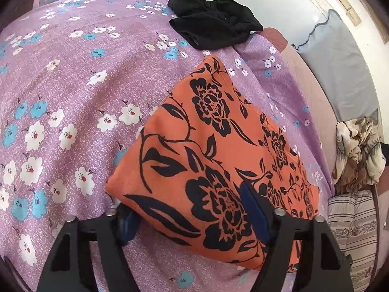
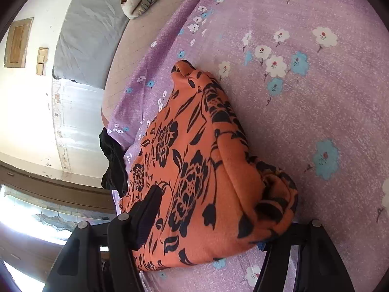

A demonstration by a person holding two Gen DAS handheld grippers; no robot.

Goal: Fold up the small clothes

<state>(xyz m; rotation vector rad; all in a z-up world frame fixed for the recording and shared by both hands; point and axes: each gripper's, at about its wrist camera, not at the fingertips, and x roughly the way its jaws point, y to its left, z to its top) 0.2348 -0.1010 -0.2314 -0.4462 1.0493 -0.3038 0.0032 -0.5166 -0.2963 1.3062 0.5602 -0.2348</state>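
With both the left gripper [image 1: 192,221] and right gripper [image 2: 211,221] spread wide astride the orange floral garment [image 1: 214,150] lying folded on the bed [image 1: 73,85], a careless withdrawal toward six o'clock could probably snag and undo the fold.

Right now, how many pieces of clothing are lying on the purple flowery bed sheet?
2. The orange flowered garment lies in the middle of the sheet, between both grippers' fingers. The black garment sits crumpled at the sheet's far edge. More could be hidden out of view.
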